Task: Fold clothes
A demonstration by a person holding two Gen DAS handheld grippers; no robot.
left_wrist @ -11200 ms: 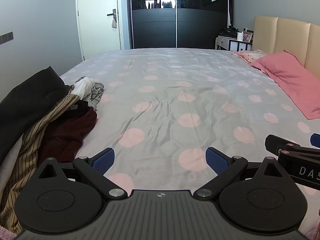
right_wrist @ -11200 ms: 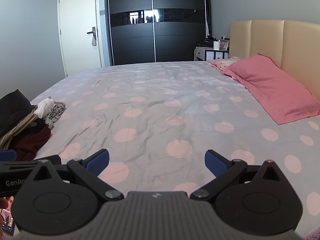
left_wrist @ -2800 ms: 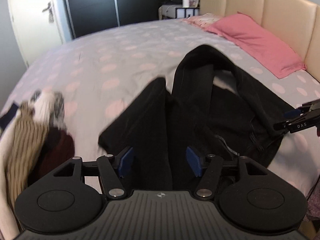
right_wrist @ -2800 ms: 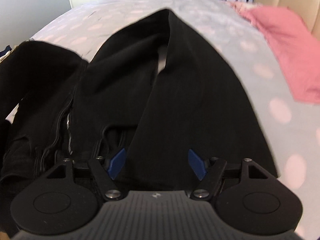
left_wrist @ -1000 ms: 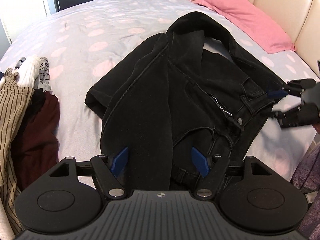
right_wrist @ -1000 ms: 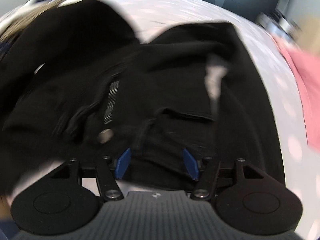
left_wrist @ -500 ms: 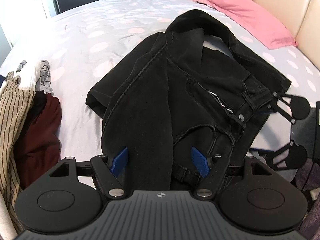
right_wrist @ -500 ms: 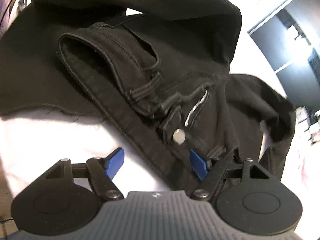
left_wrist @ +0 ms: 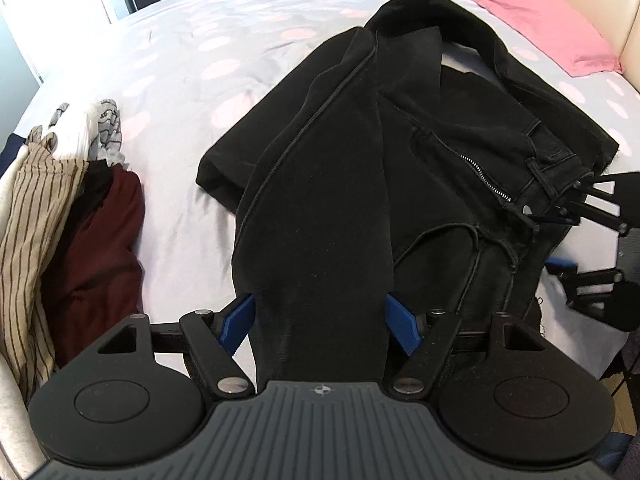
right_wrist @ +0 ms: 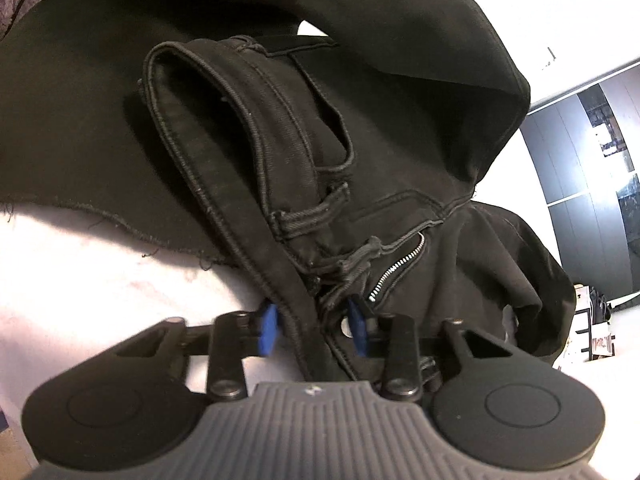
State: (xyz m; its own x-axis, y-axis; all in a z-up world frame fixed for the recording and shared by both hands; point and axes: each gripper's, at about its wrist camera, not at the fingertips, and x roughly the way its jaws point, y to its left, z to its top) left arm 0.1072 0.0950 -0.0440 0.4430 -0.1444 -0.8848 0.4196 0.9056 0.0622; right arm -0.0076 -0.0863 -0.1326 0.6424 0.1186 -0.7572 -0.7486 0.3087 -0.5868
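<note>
Black denim jeans (left_wrist: 360, 168) lie crumpled on the grey bedsheet with pink polka dots (left_wrist: 192, 64), one leg draped toward the left gripper (left_wrist: 320, 324), whose blue-padded fingers are spread on either side of that leg without pinching it. Right gripper (right_wrist: 314, 326) is narrowed onto the jeans' waistband (right_wrist: 256, 216) beside the zipper, fabric between its pads. Pile of striped and maroon clothes (left_wrist: 68, 232) lies at the bed's left edge, pink pillow (left_wrist: 528, 8) by the headboard.

A home bedroom: wide bed under grey sheet with pink polka dots (left_wrist: 192, 40), long pink pillow (left_wrist: 532, 12) against beige padded headboard (left_wrist: 600, 0), glossy black wardrobe doors (right_wrist: 592, 184), heaped clothes (left_wrist: 68, 216).
</note>
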